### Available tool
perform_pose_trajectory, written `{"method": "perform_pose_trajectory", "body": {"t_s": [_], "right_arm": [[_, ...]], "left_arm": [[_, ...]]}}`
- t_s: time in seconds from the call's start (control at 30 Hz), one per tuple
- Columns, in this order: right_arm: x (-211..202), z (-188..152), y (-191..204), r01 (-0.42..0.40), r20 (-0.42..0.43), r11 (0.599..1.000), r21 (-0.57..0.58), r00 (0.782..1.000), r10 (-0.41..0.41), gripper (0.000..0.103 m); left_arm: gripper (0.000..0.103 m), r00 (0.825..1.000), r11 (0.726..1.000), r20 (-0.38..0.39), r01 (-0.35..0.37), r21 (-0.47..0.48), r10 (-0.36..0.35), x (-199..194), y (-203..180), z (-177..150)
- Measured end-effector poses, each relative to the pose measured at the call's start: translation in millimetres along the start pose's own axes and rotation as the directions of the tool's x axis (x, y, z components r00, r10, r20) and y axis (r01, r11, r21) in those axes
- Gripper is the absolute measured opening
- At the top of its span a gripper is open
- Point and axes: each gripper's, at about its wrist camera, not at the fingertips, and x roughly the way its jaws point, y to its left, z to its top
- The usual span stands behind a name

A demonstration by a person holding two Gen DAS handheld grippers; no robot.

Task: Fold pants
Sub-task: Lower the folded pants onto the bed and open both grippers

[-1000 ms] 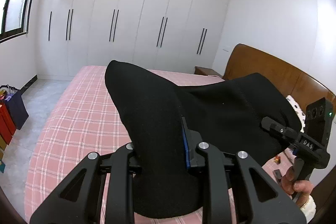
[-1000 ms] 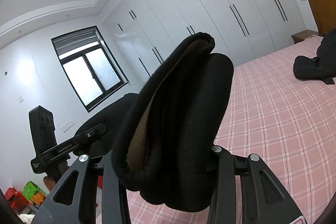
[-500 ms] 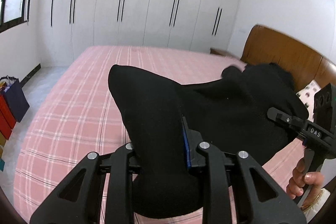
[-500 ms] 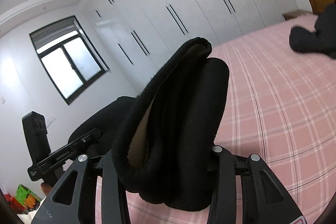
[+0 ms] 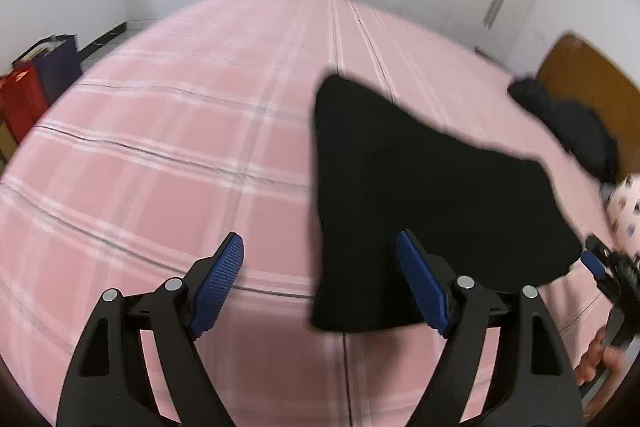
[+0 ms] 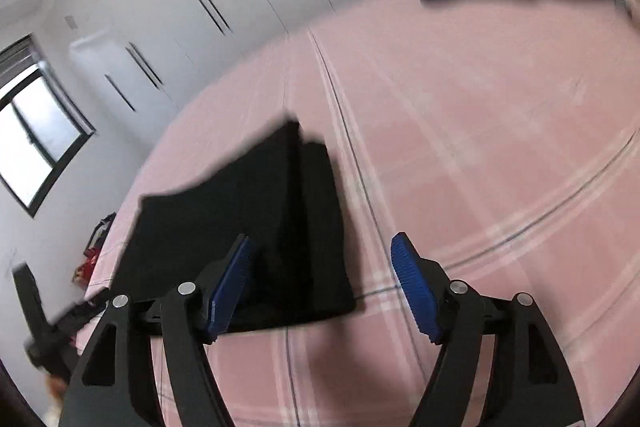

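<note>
The black pants (image 5: 432,203) lay folded flat on the pink plaid bedspread (image 5: 168,155), between the two grippers, long axis running away from them. The left gripper (image 5: 320,275) stood spread just left of the near edge; the right gripper (image 6: 320,279) stood spread over the near right corner. Both were equally near; the cloth looked thick, soft and blurred.

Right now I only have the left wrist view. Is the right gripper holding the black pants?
Observer: No. The right gripper is open, and the black pants lie on the pink plaid bed.
Operator: Any cloth between its fingers?
Observer: The pants' near corner shows in the left half of the gap. I cannot tell whether it touches the left finger.
Operator: Is the fold tidy there?
Observer: One straight lengthwise line shows on top. Blur hides anything finer.
</note>
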Motion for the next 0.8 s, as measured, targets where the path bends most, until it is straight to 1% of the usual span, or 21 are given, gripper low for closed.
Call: {"method": "perform_pose_trajectory", "body": {"t_s": [0.03,0.1,0.13,0.17,0.2,0.23,0.27,0.3,0.33,0.37,0.4,0.43,0.47,0.5,0.57,0.6,0.7,0.73,0.8], "right_arm": [[-5,6,10,-0.026,0.000,1.000,-0.015,1.000,0.026,0.068],[1,22,39,-0.106,-0.047,0.992,-0.068,0.994,0.103,0.056],[9,26,53,-0.130,-0.078,0.987,-0.097,0.989,0.123,0.048],[23,28,68,-0.136,-0.118,0.982,-0.134,0.986,0.120,0.046],[34,29,73,-0.125,-0.143,0.980,-0.153,0.984,0.103,0.042],[46,27,74,-0.101,-0.172,0.980,-0.169,0.983,0.072,0.042],[63,20,68,-0.034,-0.200,0.981,-0.191,0.980,-0.005,0.040],[77,13,54,0.043,-0.220,0.978,-0.204,0.971,-0.089,0.037],[85,5,42,0.085,-0.236,0.975,-0.207,0.962,-0.134,0.026],[83,-1,30,0.099,-0.210,0.974,-0.203,0.967,-0.142,0.008],[78,-2,24,0.083,-0.189,0.980,-0.180,0.975,-0.117,0.007],[72,0,19,0.093,-0.193,0.985,-0.144,0.974,-0.120,0.006],[64,4,20,0.100,-0.197,0.988,-0.115,0.973,-0.121,0.006],[57,7,24,0.103,-0.195,0.988,-0.111,0.973,-0.123,0.012],[37,9,41,0.106,-0.165,0.983,-0.147,0.978,-0.130,0.019],[31,10,53,0.098,-0.155,0.981,-0.165,0.980,-0.124,0.019],[20,15,73,0.082,-0.144,0.974,-0.212,0.983,-0.114,0.022],[21,14,78,0.072,-0.149,0.972,-0.222,0.983,-0.107,0.022],[29,15,87,0.075,-0.161,0.965,-0.250,0.980,-0.118,0.022]], "left_arm": [[0.077,1.000,1.000,0.023,-0.010,-0.006,0.010,-14,-1,10],[0.077,0.999,1.000,0.039,-0.024,0.005,0.024,-26,-12,33],[0.077,0.999,1.000,0.033,-0.019,0.012,0.018,-27,-23,47],[0.079,0.999,1.000,0.036,-0.015,0.018,0.014,-25,-34,57],[0.089,0.999,0.999,0.032,-0.021,0.034,0.020,-21,-48,62],[0.094,0.999,0.998,0.017,-0.033,0.052,0.032,-13,-55,61],[0.095,0.999,0.995,-0.019,-0.042,0.087,0.044,1,-65,57],[0.095,0.997,0.992,-0.048,-0.054,0.117,0.060,16,-71,50],[0.095,0.992,0.983,-0.078,-0.089,0.160,0.102,39,-78,42],[0.094,0.985,0.974,-0.102,-0.117,0.195,0.139,57,-82,35],[0.091,0.973,0.961,-0.133,-0.152,0.233,0.186,76,-82,22],[0.091,0.970,0.957,-0.144,-0.160,0.241,0.198,85,-81,15],[0.091,0.975,0.963,-0.126,-0.152,0.223,0.183,85,-76,11],[0.091,0.979,0.970,-0.117,-0.143,0.198,0.168,81,-72,11],[0.089,0.979,0.977,-0.125,-0.139,0.160,0.159,73,-67,15],[0.089,0.979,0.975,-0.108,-0.152,0.164,0.171,66,-69,16],[0.089,0.978,0.962,-0.067,-0.178,0.207,0.195,44,-77,20],[0.089,0.978,0.960,-0.061,-0.180,0.215,0.197,41,-77,22],[0.089,0.980,0.958,-0.048,-0.179,0.225,0.195,36,-83,25]]}}
